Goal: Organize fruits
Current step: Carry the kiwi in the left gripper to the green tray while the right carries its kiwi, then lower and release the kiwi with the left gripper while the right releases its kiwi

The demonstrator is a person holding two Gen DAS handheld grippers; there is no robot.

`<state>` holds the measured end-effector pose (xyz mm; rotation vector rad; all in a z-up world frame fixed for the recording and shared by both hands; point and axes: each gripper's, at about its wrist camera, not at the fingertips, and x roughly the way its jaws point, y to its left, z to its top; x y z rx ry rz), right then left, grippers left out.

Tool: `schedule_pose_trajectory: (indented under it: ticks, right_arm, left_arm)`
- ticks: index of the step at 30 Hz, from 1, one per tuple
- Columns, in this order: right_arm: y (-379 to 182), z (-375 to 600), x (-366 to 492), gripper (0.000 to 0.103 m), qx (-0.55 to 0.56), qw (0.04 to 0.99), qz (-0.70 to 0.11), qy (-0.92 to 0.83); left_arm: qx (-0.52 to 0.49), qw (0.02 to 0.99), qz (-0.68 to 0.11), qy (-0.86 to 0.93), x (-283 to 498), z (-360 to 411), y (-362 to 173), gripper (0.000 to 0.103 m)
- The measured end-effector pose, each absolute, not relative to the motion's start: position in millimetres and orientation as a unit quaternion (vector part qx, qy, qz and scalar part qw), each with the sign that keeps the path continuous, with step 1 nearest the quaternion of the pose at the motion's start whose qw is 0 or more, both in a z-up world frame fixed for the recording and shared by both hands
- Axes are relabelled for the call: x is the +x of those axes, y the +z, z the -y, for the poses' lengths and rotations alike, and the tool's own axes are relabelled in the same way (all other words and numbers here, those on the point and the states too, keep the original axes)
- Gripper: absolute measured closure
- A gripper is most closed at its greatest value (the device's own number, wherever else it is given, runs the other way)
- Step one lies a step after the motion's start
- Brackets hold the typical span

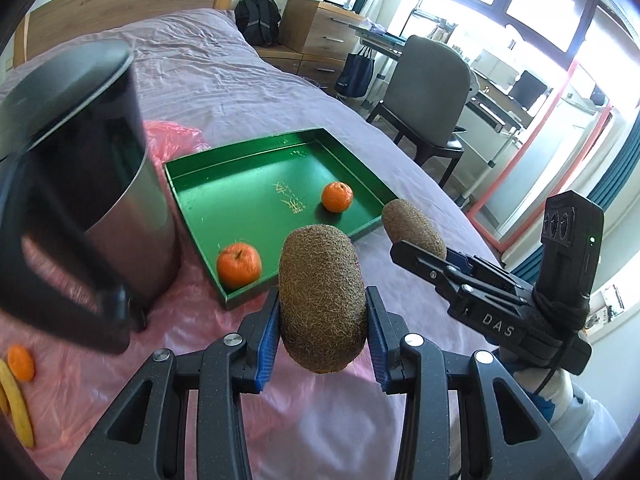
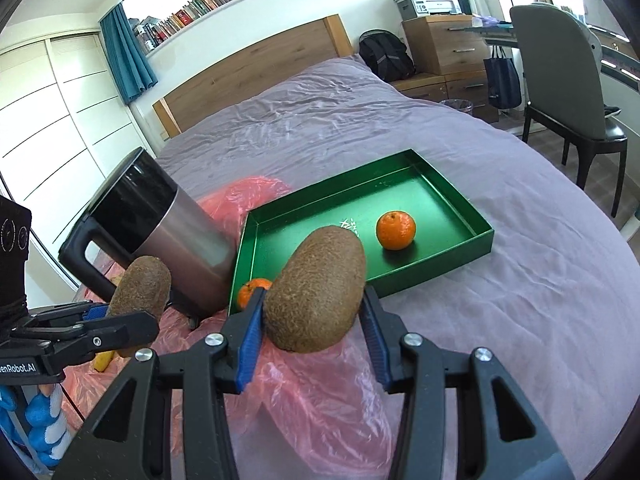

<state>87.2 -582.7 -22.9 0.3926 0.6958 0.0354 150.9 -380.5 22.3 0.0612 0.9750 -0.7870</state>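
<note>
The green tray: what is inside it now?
Inside the green tray lie two oranges: one near the middle, one in the near corner. In the right wrist view the held kiwi covers part of the floor; nothing else shows.

Tray (image 2: 440, 258) glossy green, pale gold characters on its floor; two mandarins (image 2: 395, 230) bright orange; two kiwis (image 1: 322, 304) fuzzy brown; kettle (image 2: 160, 236) brushed silver, black top and handle; plastic sheet (image 2: 312, 396) translucent pink; bedsheet (image 2: 520, 320) mauve; gripper pads (image 1: 267, 344) blue; banana (image 1: 16, 408) yellow
</note>
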Motion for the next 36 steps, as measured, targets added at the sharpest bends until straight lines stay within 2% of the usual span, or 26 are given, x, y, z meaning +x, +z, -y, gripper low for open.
schedule_pose_trajectory:
  ticks: [15,28,36]
  right_arm:
    - [-83.4,606.6,184.0,0.085,0.168,0.912,-0.374,0.033]
    - [-103.2,598.5,202.2,0.084,0.097,0.909,-0.401,0.055]
    - [-103.1,597.3,203.1,0.083,0.096,0.906,-0.409,0.058]
  left_arm:
    - [0.061,0.832,-0.477,-0.275,243.2,432.1,-45.8,0.069]
    - [0.082,0.828,-0.495,-0.251,259.2,444.7,-83.4,0.069]
    - [0.097,0.821,-0.506,-0.246,260.0,448.6,-90.0,0.068]
